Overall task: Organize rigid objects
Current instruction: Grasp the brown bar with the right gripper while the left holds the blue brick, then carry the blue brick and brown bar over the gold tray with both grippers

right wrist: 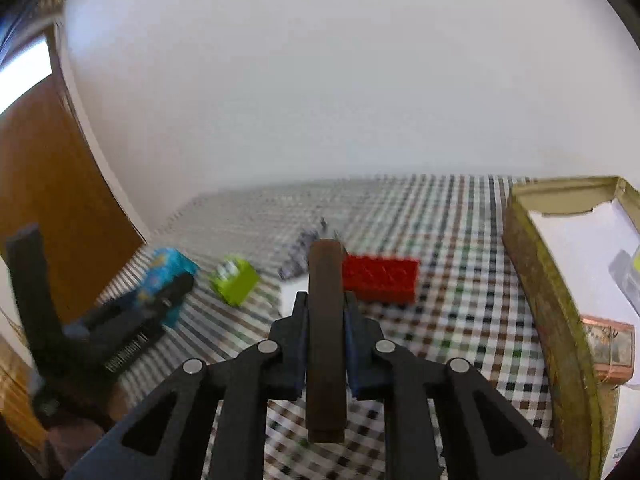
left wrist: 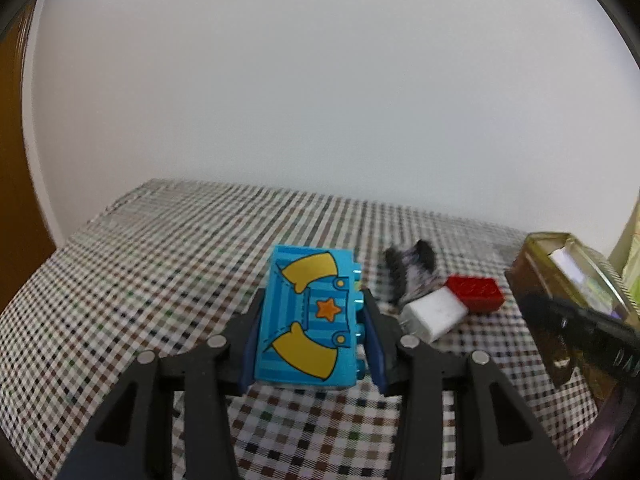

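- two grippers in play: left gripper (left wrist: 312, 320) clamped on one blue toy brick (left wrist: 310, 316) printed with yellow sleeves and an orange star, studs turned to its right side, lifted off the checked tablecloth (left wrist: 120, 300).
- right gripper (right wrist: 325, 308) closed tight on one flat dark brown block (right wrist: 325, 336), narrow edge up, sticking out past the fingertips; no gap left at either pad.
- still lying on the cloth: one red studded brick (right wrist: 380, 278), one white rectangular block (left wrist: 434, 316) touching the red brick's end, one lime green brick (right wrist: 234, 280), one blurred black-and-grey item (left wrist: 412, 272) behind them.
- one open box (right wrist: 548, 288) with worn olive-gold walls at the right edge of the table, white lining inside, one small copper-coloured packet (right wrist: 612, 348) within.
- plain white wall (left wrist: 320, 100) behind; wide bare cloth on the left half, far table edge meeting the wall.
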Motion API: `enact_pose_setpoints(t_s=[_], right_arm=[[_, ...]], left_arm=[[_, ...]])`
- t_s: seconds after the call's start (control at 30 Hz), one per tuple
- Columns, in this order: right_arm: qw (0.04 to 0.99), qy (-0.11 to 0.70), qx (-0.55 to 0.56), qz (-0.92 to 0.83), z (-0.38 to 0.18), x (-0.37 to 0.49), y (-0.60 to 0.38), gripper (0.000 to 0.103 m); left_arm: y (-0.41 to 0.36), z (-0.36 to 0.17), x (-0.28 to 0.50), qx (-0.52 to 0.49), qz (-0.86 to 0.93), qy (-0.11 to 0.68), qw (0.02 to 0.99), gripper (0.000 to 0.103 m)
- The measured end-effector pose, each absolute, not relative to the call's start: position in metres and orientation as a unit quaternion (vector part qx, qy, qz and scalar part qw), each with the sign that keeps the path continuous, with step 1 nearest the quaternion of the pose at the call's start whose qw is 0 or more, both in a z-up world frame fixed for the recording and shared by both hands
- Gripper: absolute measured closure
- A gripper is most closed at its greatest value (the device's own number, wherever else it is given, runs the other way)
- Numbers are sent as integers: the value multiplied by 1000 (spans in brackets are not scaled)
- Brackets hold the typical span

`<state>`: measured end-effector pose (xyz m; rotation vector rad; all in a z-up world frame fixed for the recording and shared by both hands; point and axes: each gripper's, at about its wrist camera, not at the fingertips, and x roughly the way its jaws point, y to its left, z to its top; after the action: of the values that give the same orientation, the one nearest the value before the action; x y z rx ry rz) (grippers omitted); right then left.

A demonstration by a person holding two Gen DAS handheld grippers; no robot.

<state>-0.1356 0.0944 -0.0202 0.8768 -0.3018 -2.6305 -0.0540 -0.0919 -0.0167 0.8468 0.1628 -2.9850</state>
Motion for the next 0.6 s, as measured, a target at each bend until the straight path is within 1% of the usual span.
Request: enact_pose_setpoints(t_s=[0.17,0.3,0.5,0.6], right_arm=[[179,-127,268,-938,-3,-118,109,86],[160,-129,255,-945,-2,-113,110,86],[132,-125,241,-953,1,-103,119,86],[121,-114,235,-958,1,-98,121,86]], left_arm=[[-96,-12,-47,250,-965,80,-24,60],[-99,-12,-47,250,-963,96,-27,60],[-81,-13,-45,239,-969,59,7,60],[-71,-12,-42,236,-970,56,7,60]])
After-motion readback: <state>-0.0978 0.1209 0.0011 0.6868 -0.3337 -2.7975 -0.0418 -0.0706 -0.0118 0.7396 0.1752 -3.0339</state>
